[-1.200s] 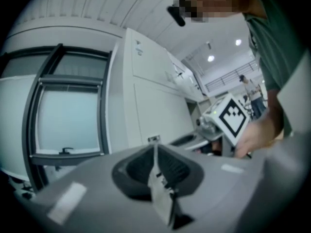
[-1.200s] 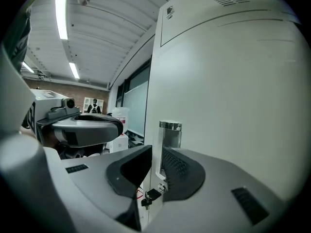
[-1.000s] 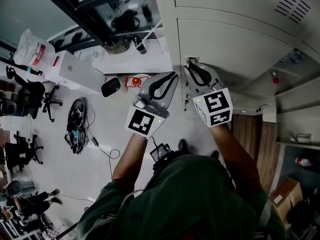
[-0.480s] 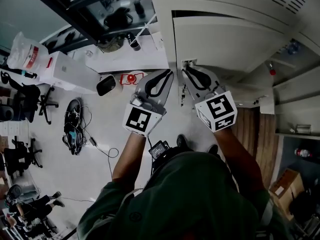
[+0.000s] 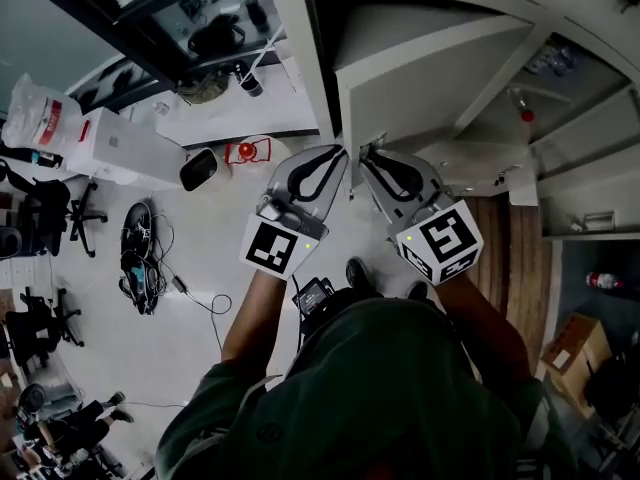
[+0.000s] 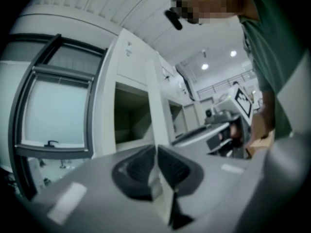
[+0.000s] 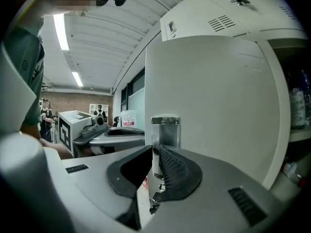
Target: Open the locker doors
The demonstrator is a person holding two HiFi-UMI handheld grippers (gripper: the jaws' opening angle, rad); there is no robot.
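Locker door (image 5: pixel 420 78) ajar, both grippers at it.
My right gripper's (image 7: pixel 154 166) jaws clamp the door's metal handle (image 7: pixel 165 130). My left gripper's (image 6: pixel 156 164) jaws are closed on the door's thin pale edge, just beside the right.

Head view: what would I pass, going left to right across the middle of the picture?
White plastic bag → white box → red object → left gripper → right gripper, shut on the locker door's latch → bottle.
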